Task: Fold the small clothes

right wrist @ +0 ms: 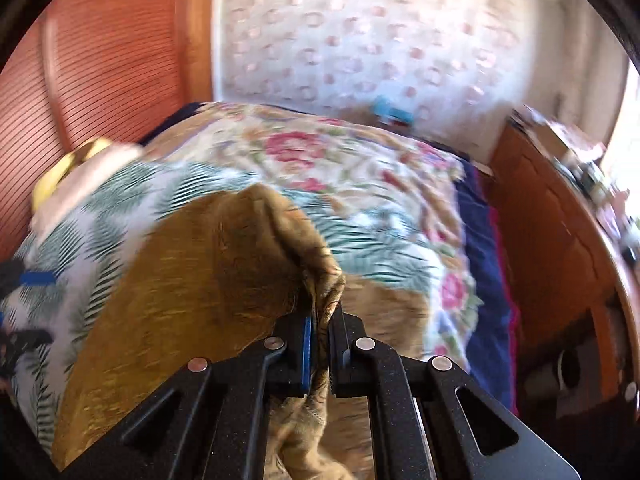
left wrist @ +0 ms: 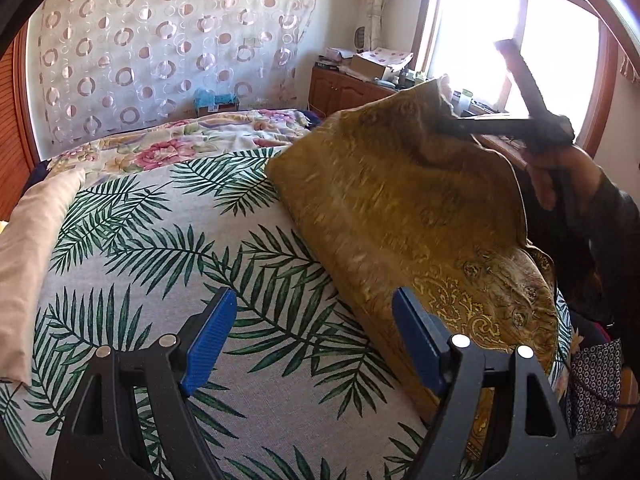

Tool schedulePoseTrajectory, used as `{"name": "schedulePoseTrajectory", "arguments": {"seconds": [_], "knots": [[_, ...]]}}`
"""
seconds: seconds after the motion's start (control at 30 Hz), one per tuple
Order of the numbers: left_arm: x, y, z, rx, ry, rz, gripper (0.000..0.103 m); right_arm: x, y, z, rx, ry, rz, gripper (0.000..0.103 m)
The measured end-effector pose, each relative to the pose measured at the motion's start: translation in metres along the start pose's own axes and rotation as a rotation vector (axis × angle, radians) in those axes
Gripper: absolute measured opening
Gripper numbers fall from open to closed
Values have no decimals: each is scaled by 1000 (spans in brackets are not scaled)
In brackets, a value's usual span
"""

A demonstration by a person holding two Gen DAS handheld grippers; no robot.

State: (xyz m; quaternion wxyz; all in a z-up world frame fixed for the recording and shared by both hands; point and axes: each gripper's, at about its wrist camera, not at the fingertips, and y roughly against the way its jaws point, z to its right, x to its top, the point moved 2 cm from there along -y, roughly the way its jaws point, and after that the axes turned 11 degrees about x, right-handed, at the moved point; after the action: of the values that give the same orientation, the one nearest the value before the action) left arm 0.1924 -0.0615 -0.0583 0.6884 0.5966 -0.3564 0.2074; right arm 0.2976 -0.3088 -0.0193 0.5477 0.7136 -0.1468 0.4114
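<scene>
Our right tool (right wrist: 318, 344) is clenched on a lifted corner of the mustard cloth (left wrist: 400, 208) above the bed (left wrist: 160, 248); our left tool (left wrist: 314, 336) hangs released.

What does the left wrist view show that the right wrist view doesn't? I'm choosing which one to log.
Only the left wrist view: the window, the person's hand, the left gripper open over the bed.
Only the right wrist view: the right gripper with its jaws shut on the cloth's edge.
Both: the mustard patterned cloth and the palm-print bedspread.
</scene>
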Motion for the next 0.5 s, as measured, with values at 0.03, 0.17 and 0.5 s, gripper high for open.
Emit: {"name": "schedulePoseTrajectory", "arguments": {"seconds": [0.03,0.17,0.5], "knots": [[0,0,1,-2,0,0,81,1,-3,13,1,-41,-1,6],[-1,0,3,0,-4,-5,81,2,-22,41,-64,-138,-31,25],[-3,2,14,-7,-17,-9,81,-13,-12,14,-1,-84,-53,32]]}}
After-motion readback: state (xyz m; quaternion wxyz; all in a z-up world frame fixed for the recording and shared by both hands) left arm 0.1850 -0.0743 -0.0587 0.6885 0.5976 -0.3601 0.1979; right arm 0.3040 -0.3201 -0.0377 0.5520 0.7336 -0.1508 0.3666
